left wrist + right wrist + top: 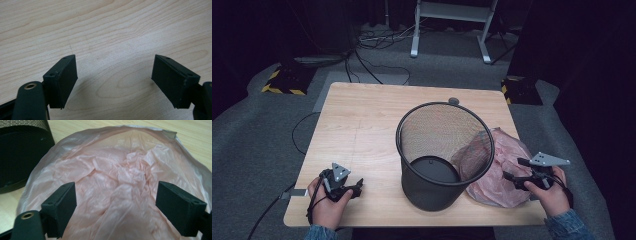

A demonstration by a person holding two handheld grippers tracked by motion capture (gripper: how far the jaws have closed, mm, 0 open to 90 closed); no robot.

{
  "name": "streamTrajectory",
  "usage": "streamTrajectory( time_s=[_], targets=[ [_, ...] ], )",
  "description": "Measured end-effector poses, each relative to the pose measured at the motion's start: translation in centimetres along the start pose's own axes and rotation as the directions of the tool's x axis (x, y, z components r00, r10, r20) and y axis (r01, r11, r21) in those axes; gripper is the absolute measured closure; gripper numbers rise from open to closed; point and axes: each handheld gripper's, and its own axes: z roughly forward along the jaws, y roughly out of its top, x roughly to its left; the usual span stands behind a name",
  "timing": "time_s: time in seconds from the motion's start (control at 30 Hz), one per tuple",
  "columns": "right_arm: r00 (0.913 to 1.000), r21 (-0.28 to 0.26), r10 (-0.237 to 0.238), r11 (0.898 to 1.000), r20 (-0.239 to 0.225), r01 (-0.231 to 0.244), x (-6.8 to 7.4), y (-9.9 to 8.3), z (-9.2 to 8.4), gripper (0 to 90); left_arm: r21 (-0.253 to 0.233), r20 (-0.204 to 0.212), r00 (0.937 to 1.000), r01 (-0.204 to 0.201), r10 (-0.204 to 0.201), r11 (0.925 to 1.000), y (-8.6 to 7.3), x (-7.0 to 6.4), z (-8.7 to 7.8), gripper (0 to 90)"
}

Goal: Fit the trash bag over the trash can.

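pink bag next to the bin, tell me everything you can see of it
The pink bag is thin, see-through plastic, crinkled and creased all over. It lies loosely spread on the wooden table near the front right corner, right beside the black mesh bin, part of it seen through the mesh; whether they touch is unclear. In the right gripper view its edge curves round like an open mouth. The right gripper hovers over it with jaws open, nothing between them.

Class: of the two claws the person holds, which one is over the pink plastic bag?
The right claw, beside the black mesh bin, hangs open over the pink plastic bag. The left claw has bare wooden table beneath it.
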Motion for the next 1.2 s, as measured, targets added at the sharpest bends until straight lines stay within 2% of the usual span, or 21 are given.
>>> streamTrajectory(
  time_s=[0.07, 0.33, 0.5, 0.67, 0.77, 0.93, 1.03, 1.1, 1.2],
  targets=[
    [0.9999, -0.003, -0.012, 1.000, -0.002, 0.012, -0.3, 0.3, 0.6, 16.0, -0.003, -0.005, 1.0000, 0.004, -0.004, 1.0000, 0.0, 0.0, -0.1, 20.6],
    [1.0000, -0.010, 0.006, 1.000, 0.004, -0.006, -0.9, 0.7, 3.2, 16.0, 0.002, -0.002, 1.0000, 0.003, -0.003, 1.0000, -0.3, 0.0, 0.0, 20.6],
    [0.9999, 0.022, 0.009, 1.000, 0.004, -0.009, -0.7, 0.1, 5.1, 16.1, 0.005, -0.002, 1.0000, 0.001, -0.001, 1.0000, -0.3, 0.0, 0.1, 20.6],
    [0.9978, 0.038, 0.067, 0.997, 0.000, -0.067, -0.7, -0.8, 7.0, 15.9, 0.004, 0.000, 1.0000, -0.001, 0.001, 1.0000, -0.3, 0.0, 0.1, 20.9],
    [0.9976, 0.054, 0.068, 0.996, 0.013, -0.068, -0.7, -1.6, 8.0, 15.7, 0.005, 0.002, 1.0000, -0.003, 0.003, 1.0000, -0.3, 0.1, 0.1, 20.9],
    [0.9989, 0.073, 0.036, 0.997, 0.031, -0.038, -0.3, -2.0, 8.5, 15.9, 0.007, 0.001, 1.0000, -0.001, 0.001, 1.0000, -0.3, 0.0, 0.2, 21.3],
    [0.9981, 0.073, 0.054, 0.996, 0.031, -0.056, -0.2, -2.0, 8.4, 17.3, 0.009, 0.003, 1.0000, -0.007, 0.007, 0.9999, -0.3, 0.0, 0.2, 21.4],
    [0.9981, 0.066, 0.054, 0.996, 0.030, -0.056, -0.2, -2.0, 8.4, 23.2, 0.013, 0.006, 0.9999, -0.011, 0.011, 0.9999, -0.3, 0.0, 0.1, 21.4],
    [0.9988, 0.041, 0.048, 0.998, 0.011, -0.049, -0.2, -2.2, 8.1, 42.6, 0.009, 0.007, 1.0000, -0.001, 0.001, 1.0000, -0.4, 0.0, 0.2, 21.4]
  ],
)
